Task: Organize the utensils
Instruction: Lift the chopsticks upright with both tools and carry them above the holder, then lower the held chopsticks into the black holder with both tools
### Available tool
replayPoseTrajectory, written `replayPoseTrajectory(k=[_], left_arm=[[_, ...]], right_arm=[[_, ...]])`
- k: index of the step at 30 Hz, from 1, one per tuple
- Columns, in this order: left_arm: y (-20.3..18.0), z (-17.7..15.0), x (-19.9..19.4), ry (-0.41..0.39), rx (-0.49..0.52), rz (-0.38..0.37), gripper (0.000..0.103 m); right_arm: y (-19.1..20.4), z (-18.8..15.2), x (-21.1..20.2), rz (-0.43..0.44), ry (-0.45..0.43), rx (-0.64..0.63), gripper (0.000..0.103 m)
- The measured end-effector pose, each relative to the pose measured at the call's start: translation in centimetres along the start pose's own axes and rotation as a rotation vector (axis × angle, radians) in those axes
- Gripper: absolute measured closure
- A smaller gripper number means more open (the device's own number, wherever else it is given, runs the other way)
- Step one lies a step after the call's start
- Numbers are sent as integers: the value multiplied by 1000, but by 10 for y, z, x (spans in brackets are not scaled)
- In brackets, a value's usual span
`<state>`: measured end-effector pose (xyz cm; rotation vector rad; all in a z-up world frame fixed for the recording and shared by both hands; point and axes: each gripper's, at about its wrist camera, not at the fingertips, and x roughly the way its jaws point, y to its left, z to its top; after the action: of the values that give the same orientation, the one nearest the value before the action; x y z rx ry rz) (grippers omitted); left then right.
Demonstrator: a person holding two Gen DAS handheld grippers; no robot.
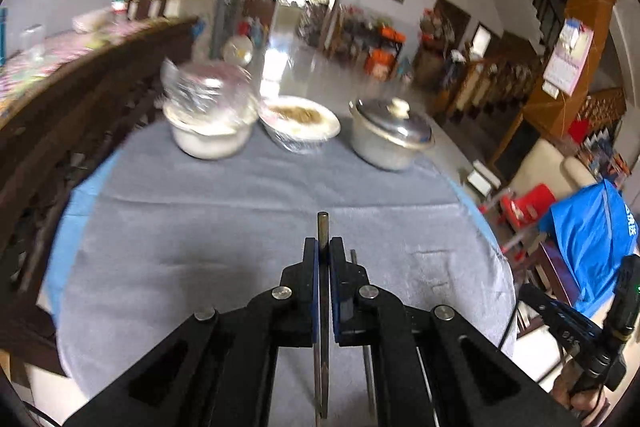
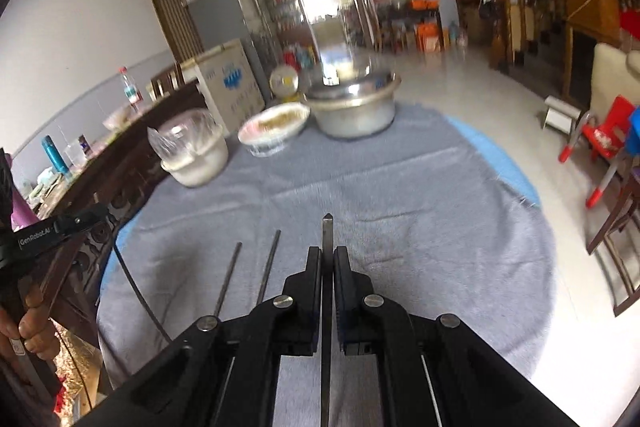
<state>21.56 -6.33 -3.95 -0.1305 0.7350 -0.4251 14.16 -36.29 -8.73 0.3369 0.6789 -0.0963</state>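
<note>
Left wrist view, nearest item: my left gripper (image 1: 324, 247), jaws closed on one dark metal chopstick (image 1: 322, 227) whose blunt end pokes out past the fingertips, the rest running back under the frame. Just right of it I see a second thin rod (image 1: 353, 259), mostly hidden behind the finger. At the far right edge, my right gripper (image 1: 560, 311) shows side-on. Right wrist view, nearest item: right gripper (image 2: 328, 255), jaws likewise clamped on a flat metal chopstick (image 2: 327, 231) with a pointed end. Left of it, two more thin rods (image 2: 269, 267) stand out over the grey cloth (image 2: 400, 207); I cannot tell whether they rest on it. A hand (image 2: 32, 323) holds the other rig at the left edge. Farther back on the round surface (image 1: 84, 199): a white pot under a clear plastic cover (image 1: 208, 123), a bowl of food (image 1: 298, 123), and a lidded metal pot (image 1: 390, 137), in a row near the far rim.
</note>
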Motion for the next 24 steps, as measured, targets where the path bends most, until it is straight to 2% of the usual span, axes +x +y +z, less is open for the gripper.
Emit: replayPoseTrajectory(k=[11,18,24], left_arm=[[0,-39,-82,-141,-44,11,98],[-10,-45,-125,-228,-26,23,98],[-17,-45,-148,-262,-13,10,98]], right_arm=[[28,-19,-88,20,-202,-61,96],[45,-18,-124,22,-321,-99,97],[50,-13,-144,49,-364,-109,96]])
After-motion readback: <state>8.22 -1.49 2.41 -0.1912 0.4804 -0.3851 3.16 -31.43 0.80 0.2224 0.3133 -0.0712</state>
